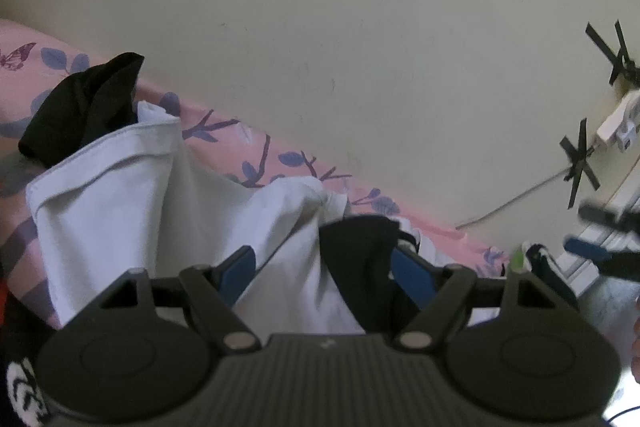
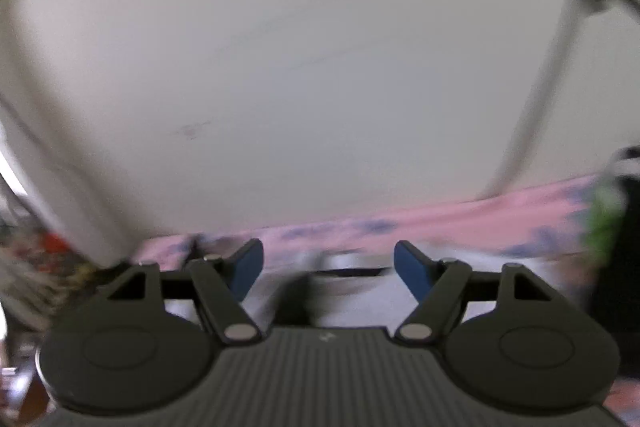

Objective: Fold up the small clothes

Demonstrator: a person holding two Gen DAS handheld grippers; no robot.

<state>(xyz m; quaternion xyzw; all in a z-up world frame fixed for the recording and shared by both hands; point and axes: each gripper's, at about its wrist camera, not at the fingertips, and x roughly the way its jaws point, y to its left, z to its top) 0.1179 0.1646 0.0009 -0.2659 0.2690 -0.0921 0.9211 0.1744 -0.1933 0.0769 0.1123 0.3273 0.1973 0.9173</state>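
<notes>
In the left wrist view a white garment [image 1: 132, 195] lies rumpled on a pink bedsheet [image 1: 256, 155] with a blue leaf print. A black garment [image 1: 80, 107] sits at its far left, and another black piece [image 1: 356, 267] lies between my fingers. My left gripper [image 1: 324, 271] is open just above the white cloth. My right gripper [image 1: 592, 243] shows at the right edge, blurred. In the blurred right wrist view my right gripper [image 2: 328, 271] is open over white cloth [image 2: 352, 291] on the pink sheet [image 2: 460, 223].
A cream wall [image 1: 360, 67] rises behind the bed, with black tape crosses [image 1: 580, 163], a white power strip [image 1: 616, 119] and a thin cable [image 1: 516, 199]. Green and dark clothing [image 2: 608, 211] lies at the right. Colourful clutter [image 2: 40, 267] sits at the left.
</notes>
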